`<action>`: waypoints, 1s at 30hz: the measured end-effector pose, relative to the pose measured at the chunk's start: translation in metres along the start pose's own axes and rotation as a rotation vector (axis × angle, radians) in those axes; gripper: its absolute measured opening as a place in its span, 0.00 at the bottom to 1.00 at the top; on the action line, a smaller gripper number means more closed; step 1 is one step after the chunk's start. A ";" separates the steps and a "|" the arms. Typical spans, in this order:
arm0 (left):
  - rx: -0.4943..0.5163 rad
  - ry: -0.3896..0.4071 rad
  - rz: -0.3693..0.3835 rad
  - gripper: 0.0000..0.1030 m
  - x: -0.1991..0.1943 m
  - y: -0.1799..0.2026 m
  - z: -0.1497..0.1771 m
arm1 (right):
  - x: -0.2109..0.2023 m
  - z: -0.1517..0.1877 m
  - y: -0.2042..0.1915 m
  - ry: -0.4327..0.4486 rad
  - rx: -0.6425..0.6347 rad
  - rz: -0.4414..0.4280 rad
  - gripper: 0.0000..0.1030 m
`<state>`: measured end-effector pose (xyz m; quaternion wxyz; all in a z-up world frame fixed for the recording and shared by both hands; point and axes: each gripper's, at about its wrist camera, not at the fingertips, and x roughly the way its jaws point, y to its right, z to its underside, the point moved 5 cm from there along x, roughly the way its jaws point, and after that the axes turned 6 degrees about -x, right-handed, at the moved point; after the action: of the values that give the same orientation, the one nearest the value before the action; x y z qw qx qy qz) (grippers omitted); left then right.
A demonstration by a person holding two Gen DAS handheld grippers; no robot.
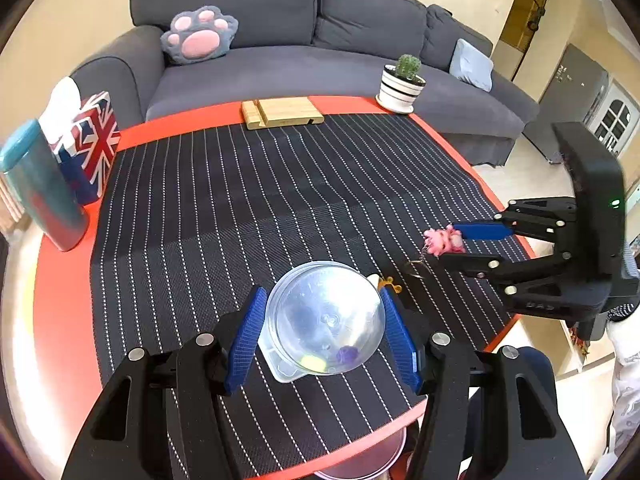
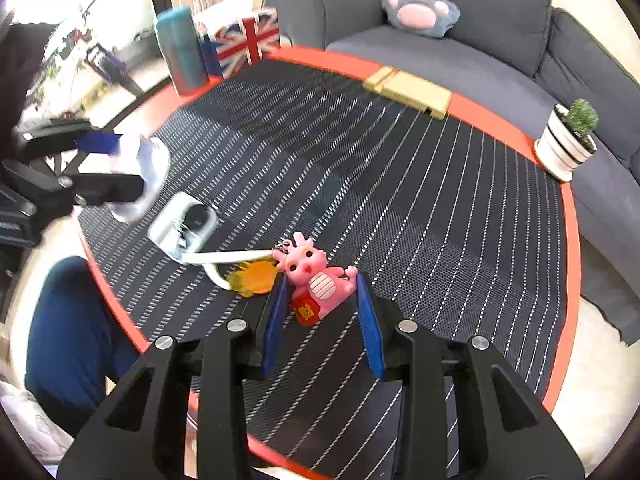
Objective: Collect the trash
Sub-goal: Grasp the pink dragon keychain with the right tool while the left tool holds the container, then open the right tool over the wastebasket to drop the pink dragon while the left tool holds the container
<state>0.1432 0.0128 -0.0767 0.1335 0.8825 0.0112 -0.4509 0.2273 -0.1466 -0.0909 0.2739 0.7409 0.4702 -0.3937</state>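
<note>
My left gripper [image 1: 324,320] is shut on a clear plastic cup [image 1: 324,316], tipped toward the camera above the striped mat; small purple and yellow bits lie inside it. Its clear lid [image 2: 182,224] lies on the mat. My right gripper [image 2: 322,300] holds a pink dragon keychain [image 2: 314,280] between its blue pads, just above the mat. The keychain also shows in the left wrist view [image 1: 444,240], in the right gripper [image 1: 450,242]. An orange charm [image 2: 256,276] and a white strap [image 2: 228,258] lie beside it.
A round table with an orange rim [image 1: 60,320] carries the striped mat [image 1: 280,200]. At its far edge stand a teal tumbler [image 1: 40,184], a Union Jack tissue box [image 1: 94,144], a wooden stand [image 1: 280,112] and a potted cactus [image 1: 402,84]. A grey sofa [image 1: 320,40] stands behind.
</note>
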 end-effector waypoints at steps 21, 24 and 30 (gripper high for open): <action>0.050 0.070 0.048 0.55 -0.053 0.030 0.048 | -0.089 0.045 -0.076 0.159 0.080 -0.043 0.34; 0.056 0.071 0.046 0.55 -0.057 0.032 0.059 | -0.095 0.056 -0.083 0.162 0.090 -0.047 0.34; 0.061 0.070 0.059 0.55 -0.066 0.038 0.080 | -0.099 0.073 -0.098 0.155 0.094 -0.060 0.34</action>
<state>0.0461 -0.0374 -0.0604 0.1192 0.9012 -0.0239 -0.4159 0.0893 -0.2111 -0.0508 0.1898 0.7666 0.4931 -0.3650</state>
